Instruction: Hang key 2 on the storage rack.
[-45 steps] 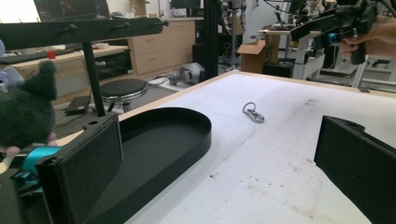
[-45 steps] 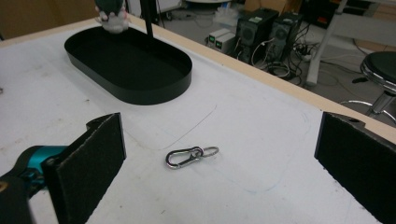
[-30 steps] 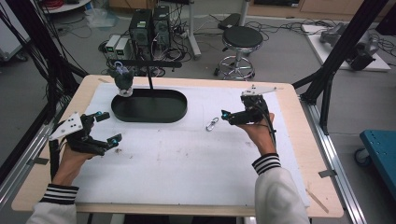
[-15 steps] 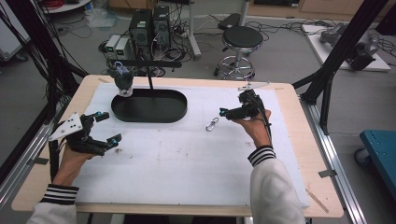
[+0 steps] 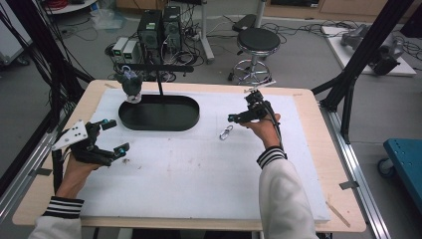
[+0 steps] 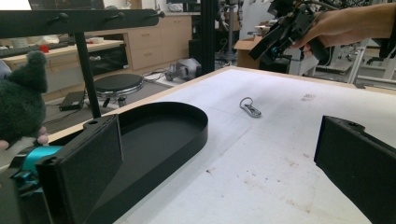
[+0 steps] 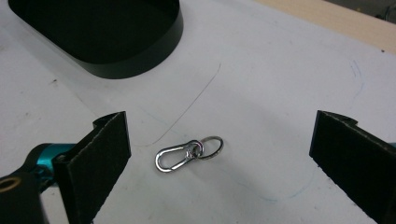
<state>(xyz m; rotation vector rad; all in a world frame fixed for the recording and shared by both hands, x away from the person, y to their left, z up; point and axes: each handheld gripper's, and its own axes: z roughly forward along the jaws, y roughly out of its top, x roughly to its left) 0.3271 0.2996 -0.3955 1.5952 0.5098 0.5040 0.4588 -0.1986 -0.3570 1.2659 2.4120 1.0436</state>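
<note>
A small silver carabiner with a key ring (image 7: 189, 153) lies flat on the white mat (image 5: 199, 174), right of the black oval tray (image 5: 159, 124). My right gripper (image 7: 222, 128) hovers open just above it, one jaw on either side. From above, the right gripper (image 5: 242, 113) sits up and to the right of the carabiner (image 5: 226, 132). My left gripper (image 5: 117, 135) stands open and empty at the mat's left edge, below the tray. Its own view shows the tray (image 6: 159, 135), the carabiner (image 6: 251, 107) farther off and the right gripper (image 6: 280, 32) above that.
A black stand with a hook bar (image 5: 159, 68) rises behind the tray, with a dark plush toy (image 5: 130, 82) at its left end. Wooden table edge (image 5: 318, 149) borders the mat. A stool (image 5: 256, 42) and computer boxes stand on the floor beyond.
My right gripper has moved a little away from me and to the left, coming over the carabiner. The left gripper and the carabiner have stayed put.
</note>
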